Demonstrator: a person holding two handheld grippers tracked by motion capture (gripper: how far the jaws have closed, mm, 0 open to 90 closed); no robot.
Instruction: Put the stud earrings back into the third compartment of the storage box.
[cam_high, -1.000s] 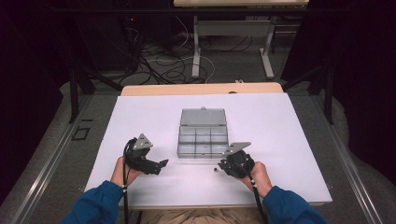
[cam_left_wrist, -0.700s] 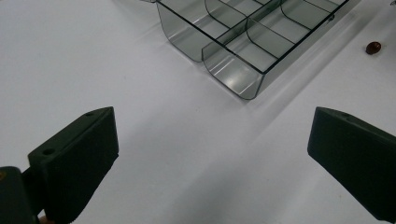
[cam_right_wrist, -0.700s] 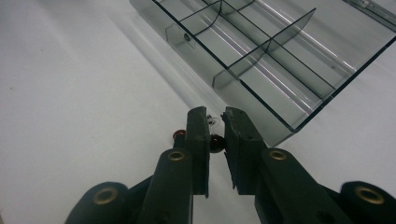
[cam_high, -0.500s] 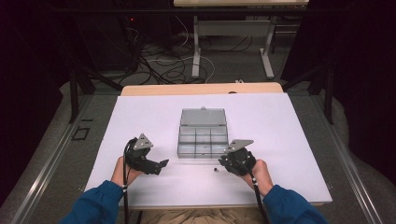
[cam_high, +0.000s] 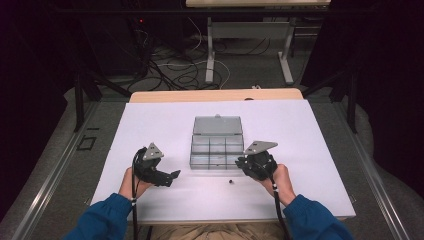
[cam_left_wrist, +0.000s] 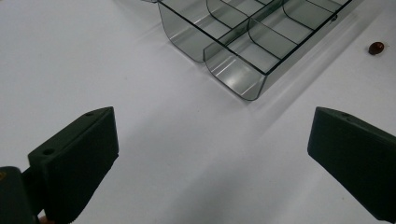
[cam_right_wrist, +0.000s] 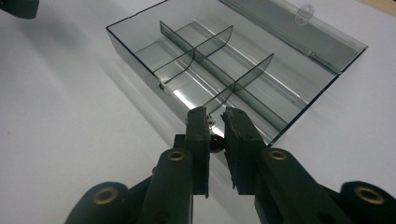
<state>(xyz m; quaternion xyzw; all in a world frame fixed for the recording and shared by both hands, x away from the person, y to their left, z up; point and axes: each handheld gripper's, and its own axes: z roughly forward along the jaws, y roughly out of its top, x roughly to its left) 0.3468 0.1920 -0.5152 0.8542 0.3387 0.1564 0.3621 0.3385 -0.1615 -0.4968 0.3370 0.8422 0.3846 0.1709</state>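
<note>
— So what could go wrong from here?

— My guess is a drop. The right gripper is clenched on a small shiny bead, with only a sliver of it showing between the jaws. It is held just at the near right corner of the clear box, low over the table. Something that small and round could squirt out if the grip shifts, then roll across the smooth white top toward the near edge.

— And the left gripper?

— Released, jaws wide apart, nothing between them, hovering over bare table near the box's near left corner. A careless sweep could nudge the box, which looks light.

— How many of each thing?

— One box, lid folded back toward the far edge, with six compartments that look empty. Two grippers. Two small pieces: the held one, and one dark bead loose on the table, just in front of the box.
</note>
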